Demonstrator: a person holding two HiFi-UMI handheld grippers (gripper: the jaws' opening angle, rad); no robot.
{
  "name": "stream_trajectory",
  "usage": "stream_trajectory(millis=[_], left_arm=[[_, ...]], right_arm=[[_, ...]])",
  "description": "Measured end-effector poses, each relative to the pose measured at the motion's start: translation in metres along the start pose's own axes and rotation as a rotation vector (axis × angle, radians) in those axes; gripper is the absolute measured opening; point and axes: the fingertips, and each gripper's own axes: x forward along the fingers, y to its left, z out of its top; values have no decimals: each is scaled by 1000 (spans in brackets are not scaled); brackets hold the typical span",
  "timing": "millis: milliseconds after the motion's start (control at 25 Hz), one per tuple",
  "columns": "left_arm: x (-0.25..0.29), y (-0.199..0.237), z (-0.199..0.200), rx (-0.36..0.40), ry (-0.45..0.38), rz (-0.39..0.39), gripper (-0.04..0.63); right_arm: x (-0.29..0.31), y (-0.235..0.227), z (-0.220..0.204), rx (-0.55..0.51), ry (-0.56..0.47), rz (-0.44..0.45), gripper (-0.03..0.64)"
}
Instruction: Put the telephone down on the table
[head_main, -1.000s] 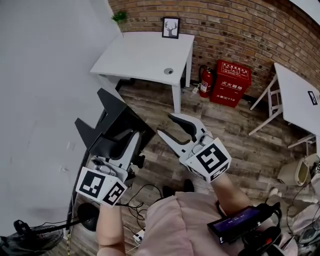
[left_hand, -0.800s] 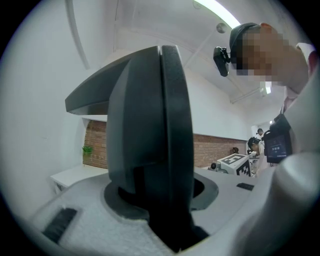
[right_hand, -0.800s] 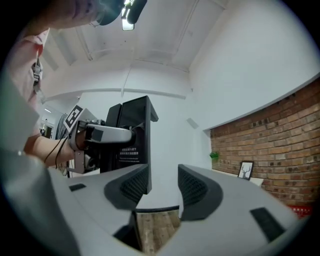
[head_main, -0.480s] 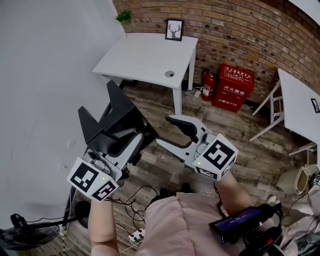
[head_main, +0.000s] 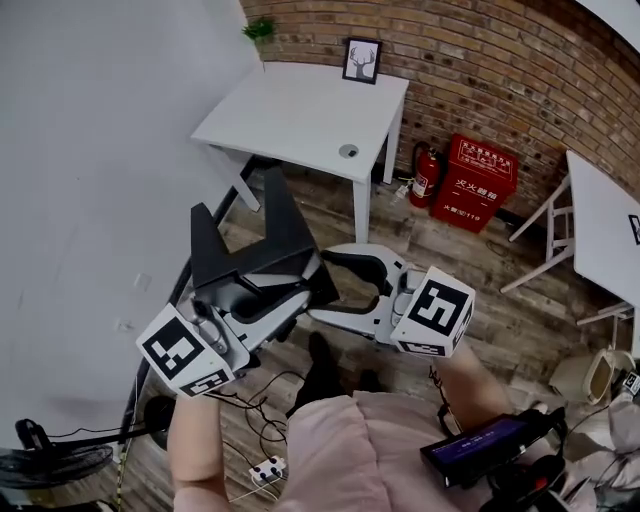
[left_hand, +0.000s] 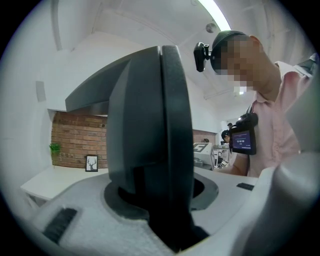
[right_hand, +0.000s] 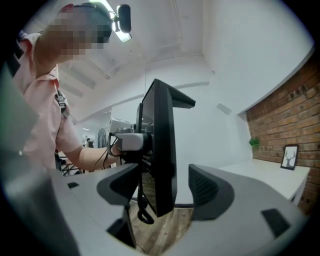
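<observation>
Black telephone (head_main: 262, 240) clenched in your left gripper (head_main: 272, 294), mid-frame, off the table.
Right gripper (head_main: 320, 287), jaws just opening, straddles it loosely; next, probably carry to the white table (head_main: 300, 110), upper centre.

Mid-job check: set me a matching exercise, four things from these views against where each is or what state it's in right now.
Things
1. telephone
2. right gripper
3. framed picture
4. fire extinguisher

Places or states
a. standing on the white table, at the brick wall
b. on the floor, beside the red box
c. jaws apart, clamping nothing
d. up in the air, clamped in the left gripper

Pairs: 1-d, 2-c, 3-a, 4-b.

The right gripper's jaws have just been opening. The telephone's edge stands between them, unclamped.
</observation>
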Motion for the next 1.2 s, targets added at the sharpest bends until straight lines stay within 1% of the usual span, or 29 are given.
stream_trajectory(millis=[120,240,400,560,880,1200], left_arm=[[5,4,-7,-6,7,-60,169],[9,17,-14,-22,5,-100,169],[12,50,-25,-57,19,-145,169],[13,86,-32,-81,34,-187,169],[14,155,-44,-117,68,-268,170],[22,196,-49,-103,71,-339,170]], right_arm=[[12,-4,-11,0,37,31,309],[25,-13,-19,9,56,53,269],[45,-33,-27,34,71,67,221],[69,-59,-32,60,85,77,205],[115,-112,-39,123,103,30,196],[138,-150,-42,131,108,-34,195]])
